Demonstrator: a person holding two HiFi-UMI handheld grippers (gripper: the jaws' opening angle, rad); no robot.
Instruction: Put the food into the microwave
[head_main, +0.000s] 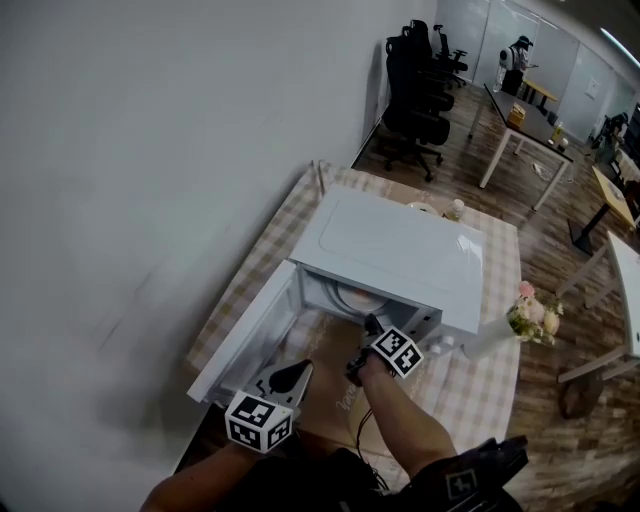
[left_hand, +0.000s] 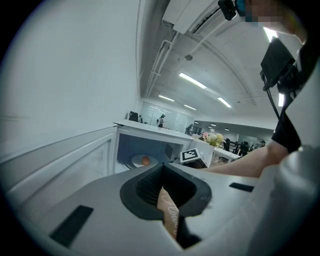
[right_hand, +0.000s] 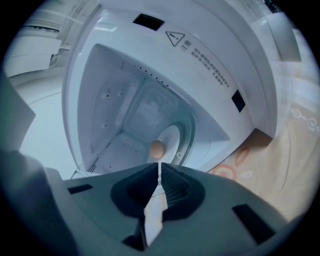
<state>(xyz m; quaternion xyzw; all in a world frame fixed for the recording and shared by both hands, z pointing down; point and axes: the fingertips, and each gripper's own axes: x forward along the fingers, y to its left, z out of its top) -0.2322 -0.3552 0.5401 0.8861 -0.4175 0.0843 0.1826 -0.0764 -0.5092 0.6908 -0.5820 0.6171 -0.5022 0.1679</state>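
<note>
The white microwave (head_main: 400, 250) stands on a table with a checked cloth (head_main: 495, 385), its door (head_main: 243, 347) swung wide open to the left. The food (right_hand: 157, 148), a small round brownish piece, lies inside the oven on a white plate (right_hand: 175, 140) that sits on the turntable at the floor of the cavity. In the left gripper view the same piece shows as an orange spot on the plate, far back in the open cavity. The right gripper (head_main: 368, 335) hangs just in front of the oven's mouth, near its right half, pointing in. In the right gripper view its jaws are drawn together to a thin slit with nothing between them, and the food lies just beyond their tips, apart from them. The left gripper (head_main: 298, 372) sits nearer the person and to the left, just beside the near edge of the open door. Its jaws meet at the tips and hold nothing; only a strip of the brown printed sheet below shows through the gap behind them. From there the marker cube (left_hand: 192, 155) of the right gripper is seen in front of the oven. A small bunch of pale flowers (head_main: 531, 316) stands to the right of the microwave, near the table's right edge.
</note>
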